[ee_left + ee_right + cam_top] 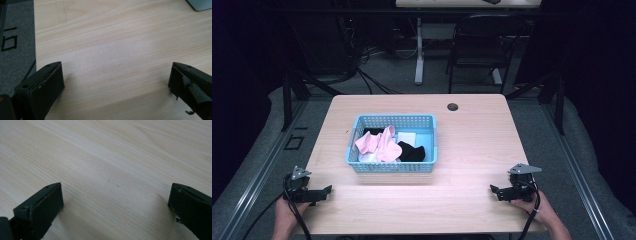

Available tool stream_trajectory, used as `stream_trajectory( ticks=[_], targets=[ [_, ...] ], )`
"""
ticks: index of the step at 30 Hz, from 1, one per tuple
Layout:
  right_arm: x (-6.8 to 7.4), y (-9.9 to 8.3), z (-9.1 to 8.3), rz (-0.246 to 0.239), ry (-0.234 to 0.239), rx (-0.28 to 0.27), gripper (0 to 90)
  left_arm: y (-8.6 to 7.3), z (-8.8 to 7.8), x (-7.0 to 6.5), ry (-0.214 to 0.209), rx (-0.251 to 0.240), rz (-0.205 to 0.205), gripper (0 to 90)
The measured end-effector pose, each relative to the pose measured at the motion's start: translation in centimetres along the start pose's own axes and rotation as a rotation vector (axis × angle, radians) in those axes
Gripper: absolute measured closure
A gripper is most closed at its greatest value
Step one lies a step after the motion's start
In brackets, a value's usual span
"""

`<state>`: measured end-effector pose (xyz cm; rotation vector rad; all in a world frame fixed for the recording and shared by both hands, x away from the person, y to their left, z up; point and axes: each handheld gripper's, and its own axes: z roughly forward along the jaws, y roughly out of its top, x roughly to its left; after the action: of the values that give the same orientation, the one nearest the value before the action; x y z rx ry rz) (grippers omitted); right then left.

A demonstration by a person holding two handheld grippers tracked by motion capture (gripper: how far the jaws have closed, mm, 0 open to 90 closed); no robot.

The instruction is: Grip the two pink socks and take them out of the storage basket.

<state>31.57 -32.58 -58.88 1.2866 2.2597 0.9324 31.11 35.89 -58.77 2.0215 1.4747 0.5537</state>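
Observation:
A light blue basket (393, 168) stands in the middle of the wooden table (472, 145). Inside it lie a pink garment (378, 144), a black one (412, 151) and something white (407, 137). My left gripper (326, 192) rests at the table's near left corner, held by a hand; its jaws stand wide apart over bare wood (116, 67) with nothing between them. My right gripper (495, 192) rests near the front right edge, also in a hand. Its jaws are spread wide over bare wood (116, 186), empty. A corner of the basket (200, 4) shows in the left gripper view.
A round cable hole (453, 106) sits at the table's far edge. Behind the table stand a black chair (484, 45) and a white desk leg (419, 50), with cables on the floor. Grey carpet (15, 50) borders the table's left edge.

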Motion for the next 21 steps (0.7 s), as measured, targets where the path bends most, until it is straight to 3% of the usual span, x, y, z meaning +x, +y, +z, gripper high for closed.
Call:
stream_trajectory(
  ticks=[6,8,13,21],
  targets=[
    [0.0,0.0,0.0,0.001,-0.001,0.0,0.0,0.3,-0.1,-0.1,0.005,0.027,-0.001,0.0],
    [0.1,0.0,0.0,0.002,-0.01,0.003,0.0,0.6,-0.1,-0.4,0.022,0.054,0.021,0.0],
    [0.1,0.0,0.0,0.004,-0.01,0.002,0.0,1.4,-0.6,-0.6,0.03,0.08,0.032,0.1],
    [0.2,0.0,0.0,0.016,-0.009,-0.006,0.0,3.3,-2.4,-0.4,0.02,0.065,0.01,0.2]
  ],
)
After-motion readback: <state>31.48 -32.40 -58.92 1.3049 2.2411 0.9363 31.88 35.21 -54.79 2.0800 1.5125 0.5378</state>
